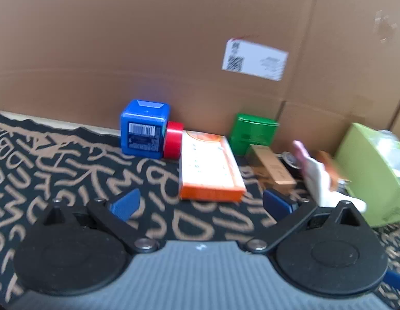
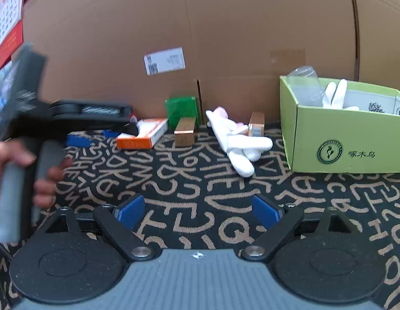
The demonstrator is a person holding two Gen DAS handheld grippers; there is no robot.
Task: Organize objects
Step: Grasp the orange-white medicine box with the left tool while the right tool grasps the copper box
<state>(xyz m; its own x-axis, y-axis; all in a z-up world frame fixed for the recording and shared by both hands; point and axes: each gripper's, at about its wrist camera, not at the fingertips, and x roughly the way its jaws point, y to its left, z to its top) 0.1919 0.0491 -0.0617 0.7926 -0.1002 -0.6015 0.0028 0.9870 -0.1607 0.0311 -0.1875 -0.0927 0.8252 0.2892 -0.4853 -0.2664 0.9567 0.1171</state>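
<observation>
Through the left wrist camera we saw the left gripper (image 1: 200,202) hovering with its blue pads spread wide and nothing between them. Just past the pads an orange box (image 1: 210,168) lay flat on the counter (image 1: 71,170), which was covered in a black cloth with tan letters. At the counter's far edge, against the cardboard wall (image 1: 148,38), stood a blue cube-shaped container (image 1: 143,129) with a red cap (image 1: 173,140) touching its right side. A green box (image 1: 251,133) stood further right along the same edge, with a brown carton (image 1: 273,168) lying in front of it. A white glove (image 1: 326,180), blurred, lay near the lime-green box (image 1: 367,175) at the right side.

Through the right wrist camera we saw the right gripper (image 2: 198,211) likewise spread apart and holding nothing, above bare patterned cloth. The left gripper (image 2: 89,137) showed at the left, held in a hand (image 2: 42,173), its pads close to the orange box (image 2: 143,135). Along the far edge stood the green box (image 2: 182,112), the brown carton (image 2: 185,131) and a second small carton (image 2: 256,124), with the white glove (image 2: 238,142) lying between them. The lime-green box (image 2: 342,139) sat toward the far right corner, with another white glove (image 2: 335,94) and clear plastic (image 2: 303,85) inside.
</observation>
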